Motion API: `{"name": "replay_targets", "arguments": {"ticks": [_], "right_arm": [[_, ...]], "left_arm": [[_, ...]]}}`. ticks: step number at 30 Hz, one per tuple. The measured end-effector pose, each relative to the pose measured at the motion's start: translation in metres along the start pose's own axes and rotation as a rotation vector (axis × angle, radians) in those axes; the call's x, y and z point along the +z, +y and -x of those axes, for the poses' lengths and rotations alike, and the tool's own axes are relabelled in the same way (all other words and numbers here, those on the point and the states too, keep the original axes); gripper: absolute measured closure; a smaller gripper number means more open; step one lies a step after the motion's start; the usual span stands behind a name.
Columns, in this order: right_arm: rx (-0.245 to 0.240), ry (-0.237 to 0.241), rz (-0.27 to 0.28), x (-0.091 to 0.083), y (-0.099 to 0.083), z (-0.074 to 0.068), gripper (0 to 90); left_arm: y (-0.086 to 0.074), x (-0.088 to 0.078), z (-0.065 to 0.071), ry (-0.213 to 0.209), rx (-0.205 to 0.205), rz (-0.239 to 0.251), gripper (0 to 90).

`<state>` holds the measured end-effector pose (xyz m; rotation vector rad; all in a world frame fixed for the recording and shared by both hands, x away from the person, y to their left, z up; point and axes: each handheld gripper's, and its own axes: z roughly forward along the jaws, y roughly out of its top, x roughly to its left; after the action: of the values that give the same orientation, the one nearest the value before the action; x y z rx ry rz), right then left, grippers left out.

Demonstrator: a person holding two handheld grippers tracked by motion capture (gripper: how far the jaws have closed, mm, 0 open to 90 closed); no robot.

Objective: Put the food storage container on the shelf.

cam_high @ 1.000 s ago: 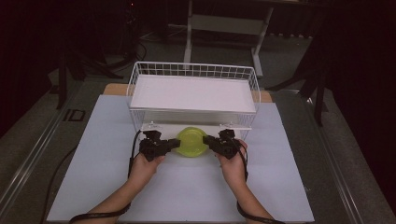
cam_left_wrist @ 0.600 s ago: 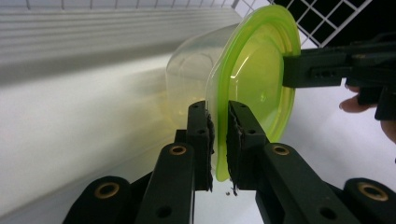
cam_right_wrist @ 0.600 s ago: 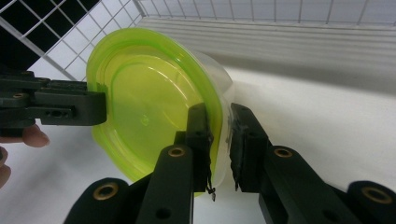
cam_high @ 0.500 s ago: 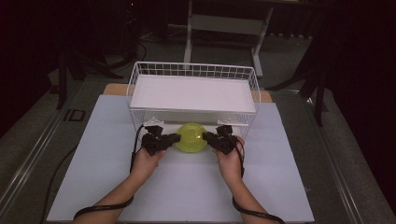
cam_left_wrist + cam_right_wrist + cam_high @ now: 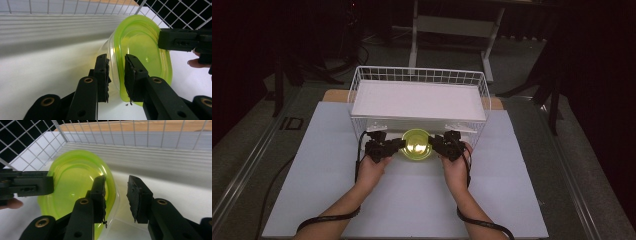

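Your bench [image 5: 327, 200] is covered in a smooth white sheet, with a dark room around it. Just in front of the white wire basket [image 5: 419, 76], you hold a translucent green bowl [image 5: 417, 143] tilted on edge. Your left claw [image 5: 395, 146] pinches its rim; your right claw [image 5: 436, 143] straddles the opposite rim, part open.

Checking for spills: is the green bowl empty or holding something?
Empty: the green bowl shows only its bare translucent bottom in both gripper views.
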<state>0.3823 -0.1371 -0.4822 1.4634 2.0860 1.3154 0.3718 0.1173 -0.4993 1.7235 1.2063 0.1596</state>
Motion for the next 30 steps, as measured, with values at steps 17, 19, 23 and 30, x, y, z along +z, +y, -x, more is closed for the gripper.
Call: {"name": "replay_targets", "arguments": {"ticks": [17,19,23,30], "right_arm": [[-0.049,-0.087,0.071,0.005,-0.003,0.004,56.5],[-0.054,-0.08,0.079,0.002,-0.003,0.003,56.2],[-0.05,-0.034,0.098,-0.016,-0.008,-0.003,56.4],[-0.08,0.028,0.077,-0.03,-0.031,-0.018,58.6]], "left_arm": [[0.006,0.008,0.0,0.06,-0.031,0.029,61.2],[0.006,0.006,0.0,0.063,-0.028,0.036,60.0],[0.006,0.002,-0.004,0.058,-0.032,0.045,58.1],[0.002,-0.015,-0.002,0.018,0.028,0.121,37.1]]}}
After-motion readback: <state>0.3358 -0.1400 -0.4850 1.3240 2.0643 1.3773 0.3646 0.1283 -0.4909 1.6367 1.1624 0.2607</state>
